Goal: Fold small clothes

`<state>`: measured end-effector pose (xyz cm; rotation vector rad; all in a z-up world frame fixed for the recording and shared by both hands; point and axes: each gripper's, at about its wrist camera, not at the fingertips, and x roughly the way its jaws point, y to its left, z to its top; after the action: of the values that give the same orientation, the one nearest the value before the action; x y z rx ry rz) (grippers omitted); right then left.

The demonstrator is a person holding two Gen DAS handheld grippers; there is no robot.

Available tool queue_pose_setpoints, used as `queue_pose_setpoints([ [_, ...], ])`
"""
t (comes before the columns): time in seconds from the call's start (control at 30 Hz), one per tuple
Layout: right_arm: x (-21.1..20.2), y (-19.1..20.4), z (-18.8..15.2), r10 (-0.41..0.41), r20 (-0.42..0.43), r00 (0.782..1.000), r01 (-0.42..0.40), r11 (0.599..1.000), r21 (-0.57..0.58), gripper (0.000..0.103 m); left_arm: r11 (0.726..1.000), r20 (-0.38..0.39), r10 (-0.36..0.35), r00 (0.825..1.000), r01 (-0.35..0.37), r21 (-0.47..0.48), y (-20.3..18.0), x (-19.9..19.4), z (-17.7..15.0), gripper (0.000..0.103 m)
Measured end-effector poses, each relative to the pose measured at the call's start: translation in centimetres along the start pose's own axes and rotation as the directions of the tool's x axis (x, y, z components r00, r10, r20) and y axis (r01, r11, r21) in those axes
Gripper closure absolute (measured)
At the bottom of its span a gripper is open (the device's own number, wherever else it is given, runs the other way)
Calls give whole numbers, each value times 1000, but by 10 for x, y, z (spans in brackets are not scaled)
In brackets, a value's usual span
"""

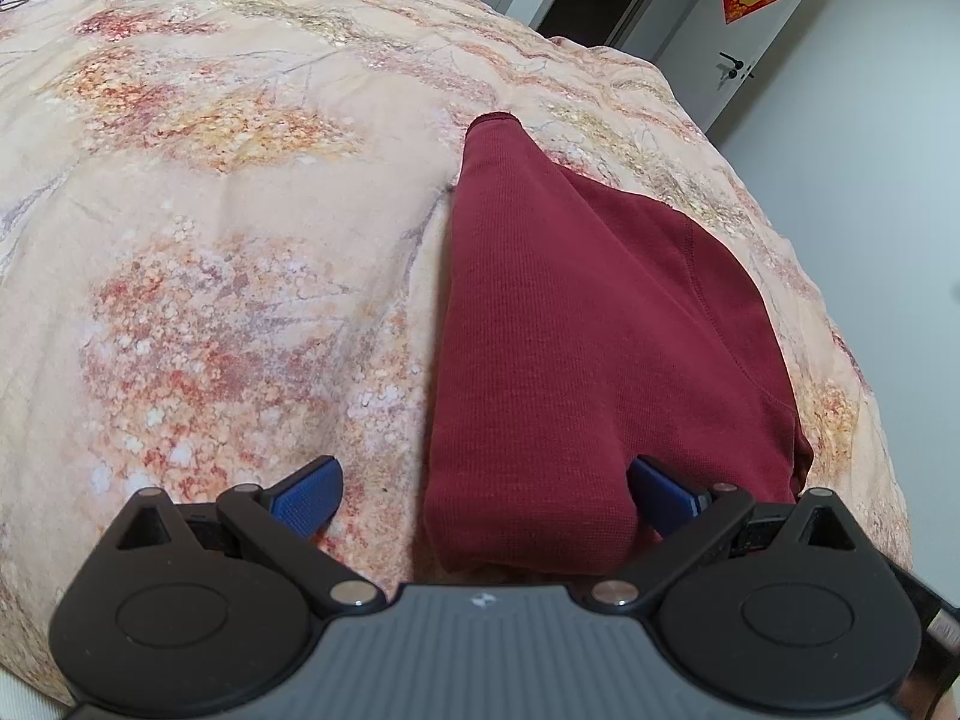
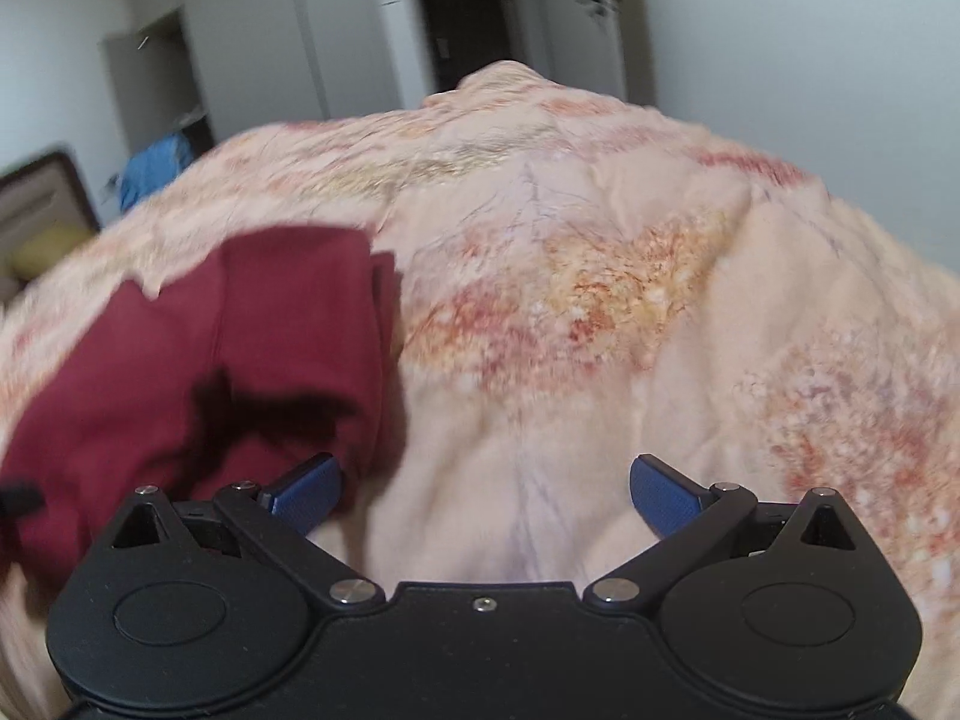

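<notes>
A dark red knit garment lies folded lengthwise on a floral peach bedspread, one narrow end pointing away. My left gripper is open just above its near edge; the cloth's near end lies between the blue pads, and whether the right pad touches it I cannot tell. In the right wrist view the same red garment is at the left, blurred. My right gripper hangs open over bare bedspread, its left pad beside the garment's edge, holding nothing.
The bed's far edge drops off toward a white wall and a door with a red paper square. A dark doorway, white wardrobe and a blue bundle stand beyond the bed. A headboard and yellow pillow are at far left.
</notes>
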<state>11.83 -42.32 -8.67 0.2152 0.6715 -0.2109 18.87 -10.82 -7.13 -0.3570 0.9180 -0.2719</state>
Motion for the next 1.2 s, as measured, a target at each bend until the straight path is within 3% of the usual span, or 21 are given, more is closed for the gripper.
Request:
queue_pose_setpoints([
  [0.1,-2,7,-1,-23,-7,1000,23,998,-52,1,1000,3,-3,1000,3,0,1,-1,-1,0],
  [0.37,-26,-1,15,-1,90,996,-9,994,112,1,1000,7,-2,1000,2,0,0,-1,-2,0],
  [0.67,-8,8,11,15,9,1000,-16,991,134,1,1000,8,-4,1000,4,2,-2,-3,-4,0],
  [0.83,-12,18,24,5,98,995,-12,997,75,1,1000,7,-9,1000,9,5,-1,-1,-4,0],
  [1.0,11,31,52,75,115,990,-80,996,39,1,1000,6,-14,1000,14,15,0,2,-2,0],
  [1.2,54,47,75,217,79,973,-217,976,-7,1,999,1,-25,1000,25,24,3,4,-1,0],
])
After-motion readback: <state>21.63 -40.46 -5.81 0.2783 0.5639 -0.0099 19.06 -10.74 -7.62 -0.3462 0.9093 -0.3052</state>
